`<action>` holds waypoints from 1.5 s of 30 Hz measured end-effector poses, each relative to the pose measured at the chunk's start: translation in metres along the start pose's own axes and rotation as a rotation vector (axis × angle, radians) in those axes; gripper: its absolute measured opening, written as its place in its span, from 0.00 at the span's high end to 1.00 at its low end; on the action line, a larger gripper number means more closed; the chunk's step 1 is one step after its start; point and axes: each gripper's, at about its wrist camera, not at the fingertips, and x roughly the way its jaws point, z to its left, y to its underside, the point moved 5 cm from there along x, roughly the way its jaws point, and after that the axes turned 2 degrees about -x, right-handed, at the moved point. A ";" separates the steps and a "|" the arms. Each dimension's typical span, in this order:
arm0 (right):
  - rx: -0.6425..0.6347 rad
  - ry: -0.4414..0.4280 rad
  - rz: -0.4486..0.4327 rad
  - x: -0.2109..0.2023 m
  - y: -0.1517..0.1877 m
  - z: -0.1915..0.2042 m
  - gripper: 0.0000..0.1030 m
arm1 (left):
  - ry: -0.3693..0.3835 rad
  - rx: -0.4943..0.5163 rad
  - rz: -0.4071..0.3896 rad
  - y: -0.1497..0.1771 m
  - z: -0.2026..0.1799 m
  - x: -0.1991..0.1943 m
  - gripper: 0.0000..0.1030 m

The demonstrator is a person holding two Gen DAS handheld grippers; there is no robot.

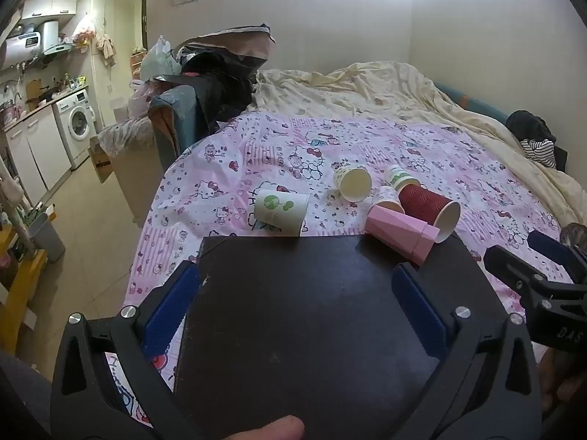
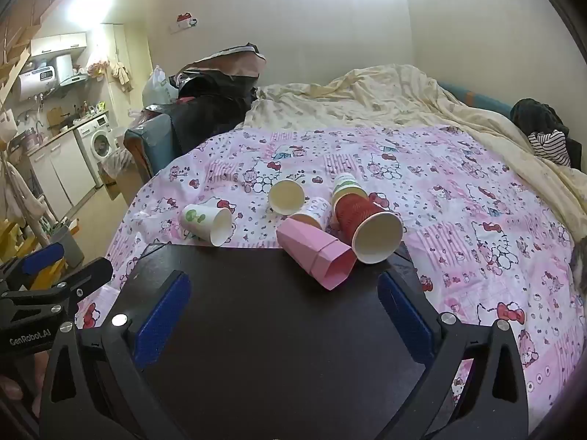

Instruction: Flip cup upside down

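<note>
A: We hover both grippers over the flat dark board (image 2: 264,330); its far edge meets the pink cartoon-print sheet (image 2: 458,190), with bare board between us and the cups.

B: Our left gripper (image 1: 295,286) and right gripper (image 2: 284,291) gape wide, holding nothing. The faceted pink plastic cup (image 2: 315,253) lies on its side across that far edge, touching the ribbed red paper cup (image 2: 367,223), ahead of our right gripper.

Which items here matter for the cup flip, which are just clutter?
Job:
pink faceted plastic cup
red ribbed paper cup
white paper cup with green print
dark board
open left hand-held gripper
open right hand-held gripper

Clutter:
cream crumpled duvet
white washing machine
</note>
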 end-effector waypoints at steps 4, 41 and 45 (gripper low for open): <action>0.003 -0.004 0.000 0.000 0.000 0.000 0.00 | -0.005 0.002 -0.002 0.000 0.000 0.000 0.00; 0.001 -0.003 0.003 0.004 0.002 -0.002 0.00 | -0.012 -0.002 -0.018 -0.008 0.000 -0.003 0.00; 0.002 -0.004 0.003 0.004 0.002 -0.002 0.00 | -0.012 -0.002 -0.021 -0.008 -0.001 -0.004 0.00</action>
